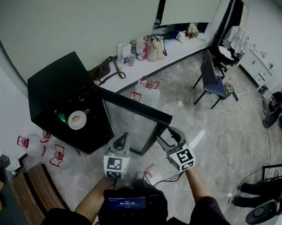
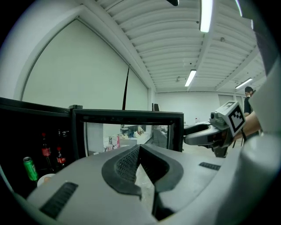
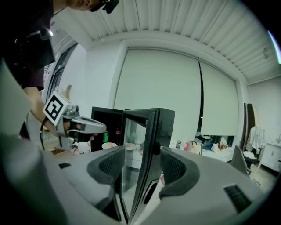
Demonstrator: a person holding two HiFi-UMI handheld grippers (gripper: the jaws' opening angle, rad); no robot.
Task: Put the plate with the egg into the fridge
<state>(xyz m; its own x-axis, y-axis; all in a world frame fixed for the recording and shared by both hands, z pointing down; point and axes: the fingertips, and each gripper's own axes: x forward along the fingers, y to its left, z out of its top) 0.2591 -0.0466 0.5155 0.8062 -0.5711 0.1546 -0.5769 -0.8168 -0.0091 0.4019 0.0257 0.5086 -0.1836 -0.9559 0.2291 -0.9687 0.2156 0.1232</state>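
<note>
The black mini fridge [image 1: 53,89] stands open, its glass door [image 1: 131,118] swung out toward me. The white plate [image 1: 77,120] with the egg [image 1: 77,118] rests on a shelf inside, next to a green can [image 1: 61,116]; the plate [image 3: 109,145] also shows in the right gripper view. My left gripper [image 1: 123,136] hovers just in front of the door's glass, its jaws shut [image 2: 139,149] and holding nothing. My right gripper [image 1: 169,135] is open at the door's free edge, and that door edge [image 3: 147,145] stands between its pads [image 3: 112,165] without clear contact.
Red-capped bottles [image 2: 45,151] stand inside the fridge. Large water jugs with red handles sit on the floor left of the fridge [image 1: 41,145] and behind it [image 1: 146,89]. A cluttered counter [image 1: 153,49] runs behind, a blue chair [image 1: 212,85] stands at right, a wooden bench [image 1: 32,193] at lower left.
</note>
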